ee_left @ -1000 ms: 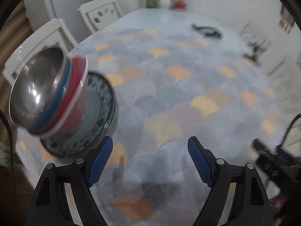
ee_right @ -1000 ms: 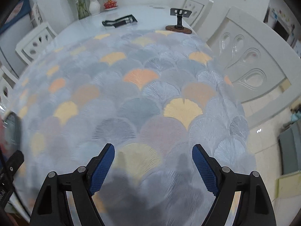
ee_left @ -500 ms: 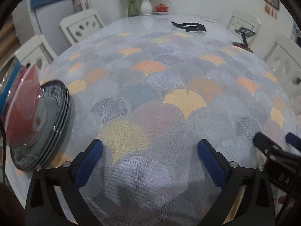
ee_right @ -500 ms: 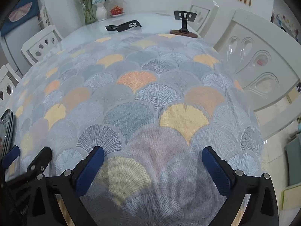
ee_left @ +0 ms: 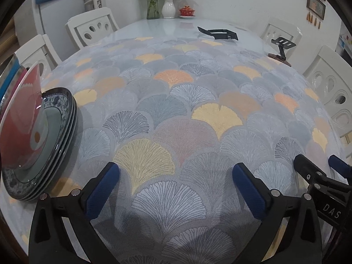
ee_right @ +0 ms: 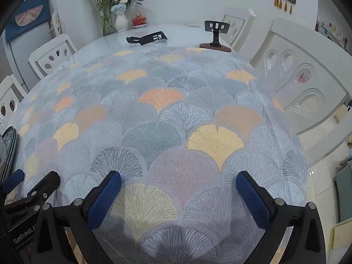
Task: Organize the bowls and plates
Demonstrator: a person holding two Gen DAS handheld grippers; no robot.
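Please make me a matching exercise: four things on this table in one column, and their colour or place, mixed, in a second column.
1. stacked plates
2. bowl
3. vase
4. phone stand

a. white, far end of table
b. black, right edge of table
c. red, on the plates
d. dark blue rims, left edge of table

Pairs: 1-d, 2-c, 3-a, 4-b

Readable: "DAS" in white on the black body of the right claw (ee_left: 327, 169); "GenRobot.A", cut off, on the left claw (ee_right: 33, 182) body.
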